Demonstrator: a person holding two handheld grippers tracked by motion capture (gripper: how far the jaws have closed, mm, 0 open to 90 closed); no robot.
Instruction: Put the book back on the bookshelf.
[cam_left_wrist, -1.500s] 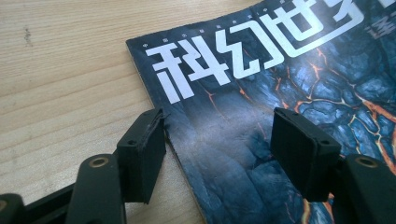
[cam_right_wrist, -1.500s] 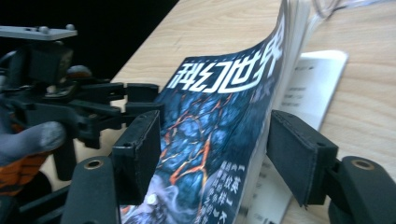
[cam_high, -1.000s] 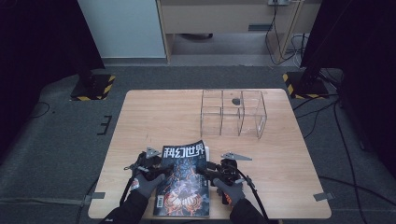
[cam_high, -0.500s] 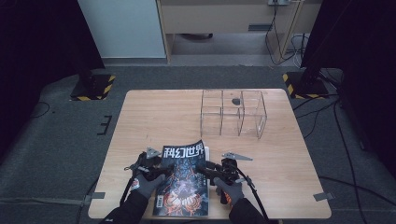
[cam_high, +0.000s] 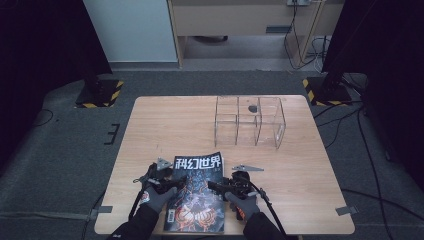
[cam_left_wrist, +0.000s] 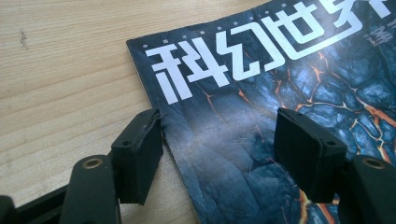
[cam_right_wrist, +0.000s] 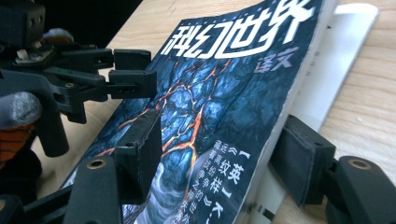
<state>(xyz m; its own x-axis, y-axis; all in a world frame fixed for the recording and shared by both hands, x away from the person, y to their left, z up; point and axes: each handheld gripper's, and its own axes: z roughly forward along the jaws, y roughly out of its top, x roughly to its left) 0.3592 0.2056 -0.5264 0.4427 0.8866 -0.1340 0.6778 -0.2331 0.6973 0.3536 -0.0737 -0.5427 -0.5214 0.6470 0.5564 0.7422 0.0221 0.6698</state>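
A dark magazine (cam_high: 197, 197) with white Chinese title characters and a lava-crack cover lies on the wooden table (cam_high: 165, 130) near its front edge. My left gripper (cam_high: 172, 184) is open at the magazine's left edge. In the left gripper view (cam_left_wrist: 219, 149) one jaw rests on the wood beside the spine and the other over the cover (cam_left_wrist: 261, 93). My right gripper (cam_high: 216, 186) is open at the right edge. In the right gripper view (cam_right_wrist: 219, 158) one jaw is over the cover (cam_right_wrist: 219, 93) and the other beside the page edges, where a white sheet (cam_right_wrist: 327, 70) shows underneath. The left gripper (cam_right_wrist: 133, 70) appears across the cover.
A clear acrylic organiser (cam_high: 250, 120) with several compartments stands at the table's back right, with a small dark object (cam_high: 253, 107) in it. Gloved hands (cam_high: 159, 197) hold both grippers at the front edge. Bare wood lies between the magazine and the organiser.
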